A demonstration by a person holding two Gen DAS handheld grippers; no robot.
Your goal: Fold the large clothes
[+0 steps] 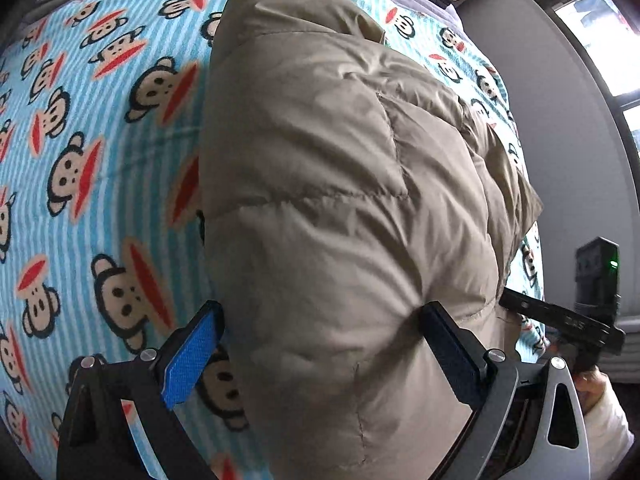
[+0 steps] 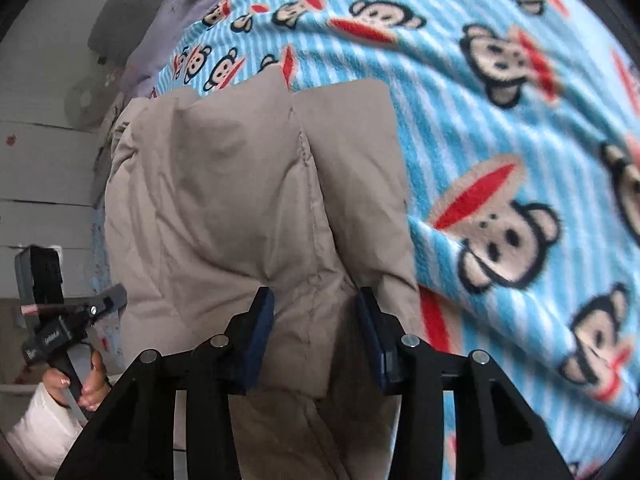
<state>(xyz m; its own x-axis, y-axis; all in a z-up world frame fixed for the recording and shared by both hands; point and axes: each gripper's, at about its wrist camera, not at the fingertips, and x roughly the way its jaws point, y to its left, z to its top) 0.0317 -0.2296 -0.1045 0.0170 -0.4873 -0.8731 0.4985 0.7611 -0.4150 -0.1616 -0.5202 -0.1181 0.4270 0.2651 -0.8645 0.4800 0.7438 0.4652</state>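
Jaws of the left gripper (image 1: 324, 344) stand spread wide around the near end of the padded tan jacket (image 1: 340, 200), not visibly pinching; the right gripper (image 2: 316, 334) straddles a ridge of it, pads touching, though a true grip cannot be told. The jacket's long axis runs away from both across the monkey-print blanket (image 1: 100, 152), with open room either side.

There is almost nothing to read here. In the right wrist view, the black handheld gripper (image 2: 60, 332) at the lower left carries small white lettering on its body, but it's too blurred to make out. The blanket (image 2: 500, 120) shows only cartoon monkey faces, no words. The beige padded jacket (image 1: 340, 200) shows no label or brand.
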